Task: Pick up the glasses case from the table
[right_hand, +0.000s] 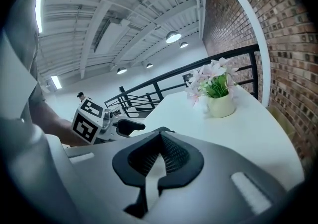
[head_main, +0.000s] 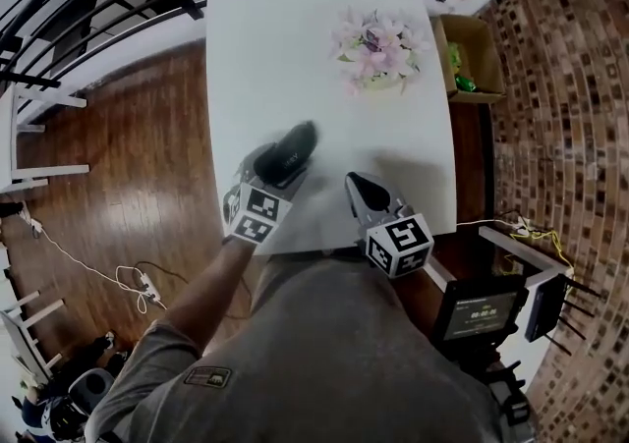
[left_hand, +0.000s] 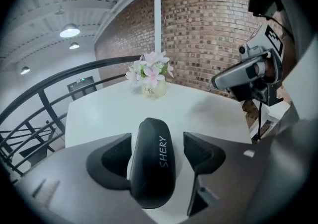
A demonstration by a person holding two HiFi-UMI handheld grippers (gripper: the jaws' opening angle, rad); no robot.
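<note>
Your left gripper (left_hand: pixel 156 149) has its jaws wide with the case (left_hand: pixel 153 168) on the surface (left_hand: pixel 109 113) right between them, not pinched yet, so closing and lifting remain; the right gripper (right_hand: pixel 159 154) has its jaws together, empty.
</note>
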